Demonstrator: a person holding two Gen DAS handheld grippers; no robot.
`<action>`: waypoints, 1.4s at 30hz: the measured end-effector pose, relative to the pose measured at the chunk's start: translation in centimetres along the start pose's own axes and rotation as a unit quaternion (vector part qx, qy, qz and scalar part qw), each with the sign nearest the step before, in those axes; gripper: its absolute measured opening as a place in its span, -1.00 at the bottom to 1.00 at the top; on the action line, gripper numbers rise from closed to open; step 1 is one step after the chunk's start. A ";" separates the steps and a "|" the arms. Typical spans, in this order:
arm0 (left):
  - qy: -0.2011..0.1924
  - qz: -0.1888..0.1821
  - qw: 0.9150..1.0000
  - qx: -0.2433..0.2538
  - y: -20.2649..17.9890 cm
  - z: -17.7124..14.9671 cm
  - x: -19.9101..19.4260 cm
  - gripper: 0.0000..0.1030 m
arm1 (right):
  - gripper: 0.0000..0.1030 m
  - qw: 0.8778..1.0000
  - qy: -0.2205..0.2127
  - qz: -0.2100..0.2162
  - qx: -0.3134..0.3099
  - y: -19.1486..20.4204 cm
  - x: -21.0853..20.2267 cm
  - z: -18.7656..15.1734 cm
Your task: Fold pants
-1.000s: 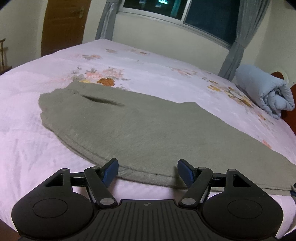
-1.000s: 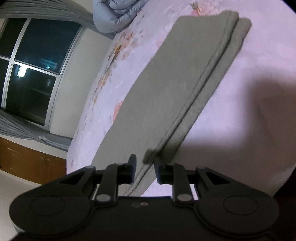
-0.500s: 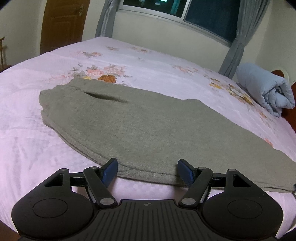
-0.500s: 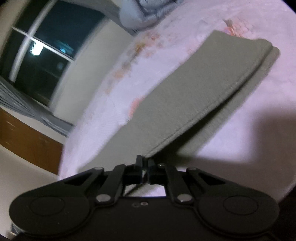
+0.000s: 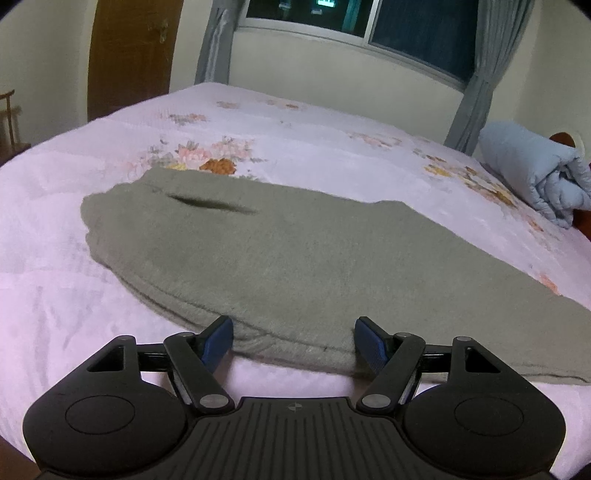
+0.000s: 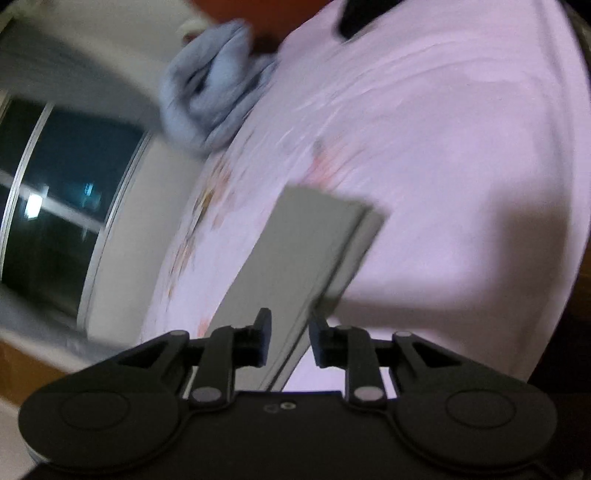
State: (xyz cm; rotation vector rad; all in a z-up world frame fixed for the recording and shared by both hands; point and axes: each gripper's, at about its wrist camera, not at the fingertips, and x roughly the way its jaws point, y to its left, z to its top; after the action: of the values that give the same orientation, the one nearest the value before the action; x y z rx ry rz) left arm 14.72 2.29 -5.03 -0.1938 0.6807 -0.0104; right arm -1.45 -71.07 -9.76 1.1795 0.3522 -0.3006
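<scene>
right gripper (image 6: 288,341) fingers now parted again around pants (image 5: 303,258) edge, left gripper (image 5: 293,341) fingers wide apart at near hem, bare bed (image 5: 55,266) all round

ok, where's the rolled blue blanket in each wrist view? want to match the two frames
Left wrist: the blanket lies at the far right edge, on the bed beyond the pants.
Right wrist: the blanket sits upper left, blurred, above the pants.
Shared landmark: the dark window, top centre in the left view, left edge in the right.
</scene>
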 end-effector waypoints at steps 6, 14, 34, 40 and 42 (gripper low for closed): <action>-0.007 0.000 1.000 0.010 -0.9 0.6 -0.2 0.40 | -0.70 0.999 -0.001 -0.010 0.030 -0.7 3.1 0.6; -0.007 0.014 1.000 0.016 -1.0 0.0 0.2 0.40 | -1.00 1.000 -0.002 0.003 -0.007 0.2 3.1 0.9; 0.000 0.067 0.998 0.014 2.4 3.0 3.0 0.40 | -0.97 1.000 0.018 0.014 -0.016 -0.1 4.5 1.4; 0.011 0.083 0.996 0.043 4.8 2.0 5.2 0.40 | -1.00 0.993 -0.007 0.029 -0.117 5.4 2.8 4.2; 0.009 0.081 0.995 0.055 4.8 1.9 5.4 0.40 | -1.00 0.992 0.005 0.004 -0.123 3.9 3.4 4.4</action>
State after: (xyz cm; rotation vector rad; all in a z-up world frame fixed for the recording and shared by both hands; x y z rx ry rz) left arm 19.83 6.91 -7.82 -0.0323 0.7108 0.1067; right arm 3.67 -73.95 -6.38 0.9411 0.3819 -0.2364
